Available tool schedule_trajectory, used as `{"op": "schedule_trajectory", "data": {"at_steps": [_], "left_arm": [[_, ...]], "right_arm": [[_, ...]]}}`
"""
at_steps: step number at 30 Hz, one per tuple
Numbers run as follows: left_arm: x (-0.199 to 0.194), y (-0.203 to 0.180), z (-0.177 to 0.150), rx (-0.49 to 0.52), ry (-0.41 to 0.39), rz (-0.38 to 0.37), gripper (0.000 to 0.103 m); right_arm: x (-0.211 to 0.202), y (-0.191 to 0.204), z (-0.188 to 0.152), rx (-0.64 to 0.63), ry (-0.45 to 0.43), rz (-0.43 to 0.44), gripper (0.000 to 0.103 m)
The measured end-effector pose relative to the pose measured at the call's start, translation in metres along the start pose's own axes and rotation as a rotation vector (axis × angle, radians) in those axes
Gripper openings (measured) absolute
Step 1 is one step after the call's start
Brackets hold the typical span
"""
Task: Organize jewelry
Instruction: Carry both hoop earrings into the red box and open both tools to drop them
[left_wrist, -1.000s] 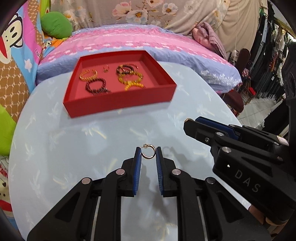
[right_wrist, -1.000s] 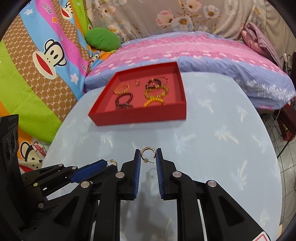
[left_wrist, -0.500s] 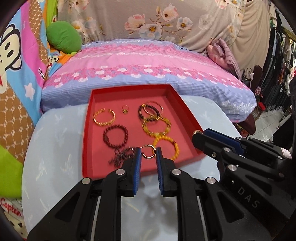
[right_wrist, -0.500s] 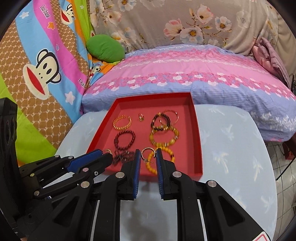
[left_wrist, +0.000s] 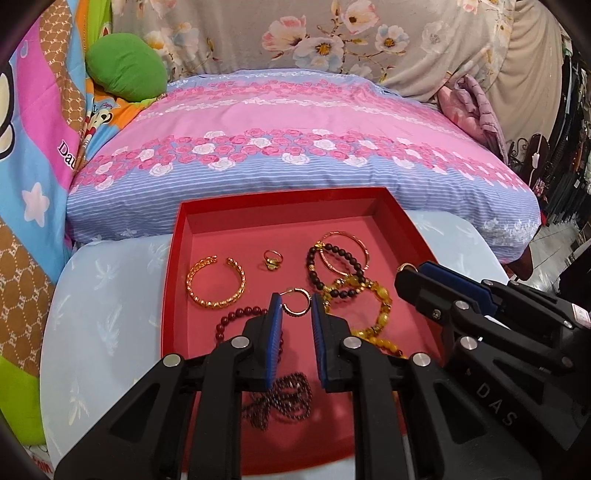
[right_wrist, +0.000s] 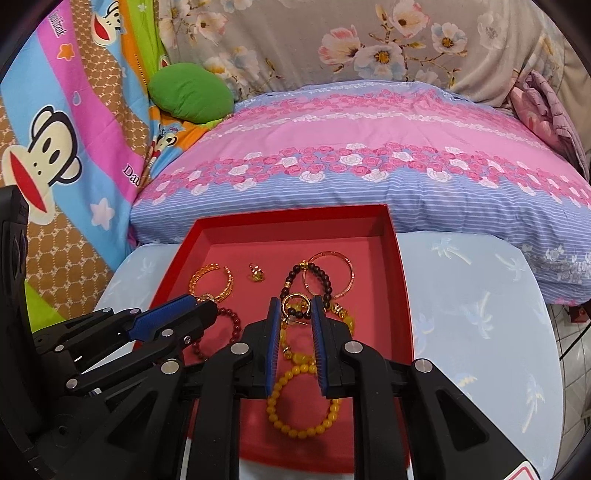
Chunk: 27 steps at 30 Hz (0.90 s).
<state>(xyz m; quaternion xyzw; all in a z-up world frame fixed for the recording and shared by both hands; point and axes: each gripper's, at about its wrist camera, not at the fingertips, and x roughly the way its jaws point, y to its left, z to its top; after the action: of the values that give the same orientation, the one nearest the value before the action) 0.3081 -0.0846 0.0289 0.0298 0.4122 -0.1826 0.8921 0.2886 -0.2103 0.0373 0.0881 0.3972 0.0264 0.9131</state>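
A red tray (left_wrist: 173, 266) (right_wrist: 404, 295) on the pale blue table holds several bracelets, a gold cuff (left_wrist: 215, 282), a small ring (left_wrist: 272, 258) and a dark chain (left_wrist: 284, 400). My left gripper (left_wrist: 295, 304) is shut on a gold hoop earring (left_wrist: 295, 301) above the tray's middle. My right gripper (right_wrist: 294, 308) is shut on a second gold hoop earring (right_wrist: 294, 303) above the bracelets on the tray's right side. Each gripper shows in the other's view, the right one (left_wrist: 410, 275) and the left one (right_wrist: 207, 304).
The round table (right_wrist: 480, 295) has a pale blue palm-print cover. A pink and blue floral cushion (left_wrist: 295, 140) lies just behind the tray. A green pillow (left_wrist: 125, 72) and monkey-print fabric are at the left. Clothes hang at the far right (left_wrist: 569, 147).
Both grippers have moved forward from over the bare table to above the red tray, each still holding its hoop earring. The tray now fills the lower middle of both views.
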Motion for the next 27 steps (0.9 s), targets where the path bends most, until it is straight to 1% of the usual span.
{"op": "schedule_trajectory", "data": {"at_steps": [6, 13, 27], "left_arm": [[0.022, 0.007, 0.006, -0.002, 0.018, 0.011, 0.016], [0.038, 0.014, 0.009, -0.011, 0.032, 0.016, 0.016], [0.052, 0.018, 0.008, -0.022, 0.058, 0.022, 0.016]], "right_arm": [[0.024, -0.003, 0.004, 0.011, 0.024, 0.000, 0.016], [0.041, -0.003, 0.007, 0.008, 0.040, -0.005, 0.016], [0.054, -0.004, 0.005, 0.002, 0.061, -0.023, 0.016]]}}
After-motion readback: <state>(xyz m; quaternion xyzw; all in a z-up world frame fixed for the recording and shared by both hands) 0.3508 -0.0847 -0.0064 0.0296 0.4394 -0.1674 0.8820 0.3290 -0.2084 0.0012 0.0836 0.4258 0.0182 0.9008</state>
